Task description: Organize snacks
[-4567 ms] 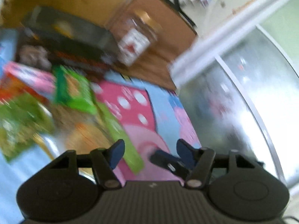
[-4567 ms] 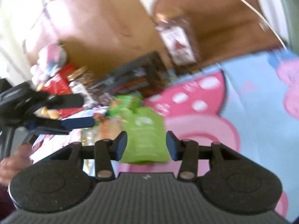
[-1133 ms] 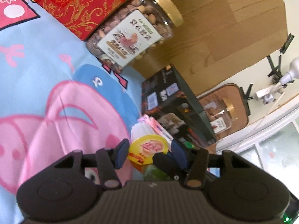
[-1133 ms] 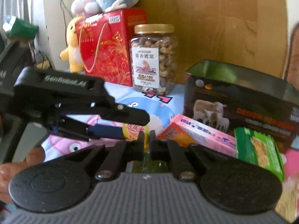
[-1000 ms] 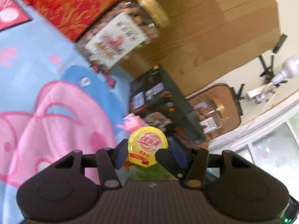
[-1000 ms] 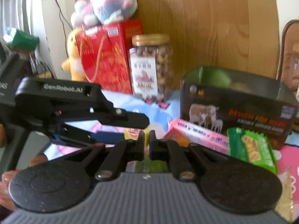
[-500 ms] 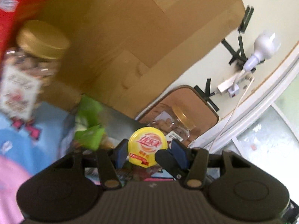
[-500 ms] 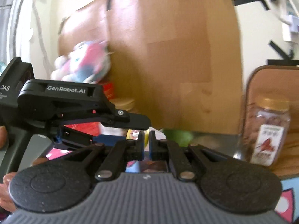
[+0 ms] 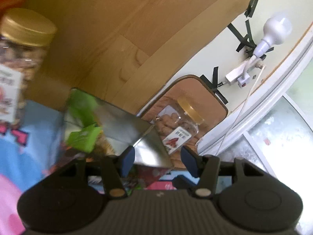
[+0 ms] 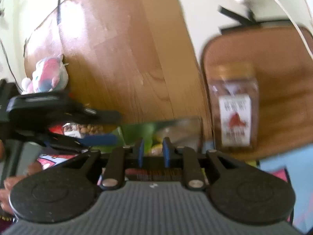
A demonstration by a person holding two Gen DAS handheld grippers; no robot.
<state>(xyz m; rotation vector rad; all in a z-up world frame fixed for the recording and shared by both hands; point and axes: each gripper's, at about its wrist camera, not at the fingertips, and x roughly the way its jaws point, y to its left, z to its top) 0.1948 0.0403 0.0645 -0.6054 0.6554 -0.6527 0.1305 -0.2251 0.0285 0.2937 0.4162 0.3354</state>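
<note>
Now over the open dark box (image 9: 121,121), left gripper (image 9: 157,161) empty with fingers easing apart, right gripper (image 10: 151,153) likewise empty and opening. Green packets (image 9: 84,137) inside already (yellow snack apparently there too), presumably gathered for tidiness.

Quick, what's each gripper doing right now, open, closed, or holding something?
Left gripper: jaws opening, nothing between them.
Right gripper: jaws opening, gap narrow, nothing gripped.
</note>
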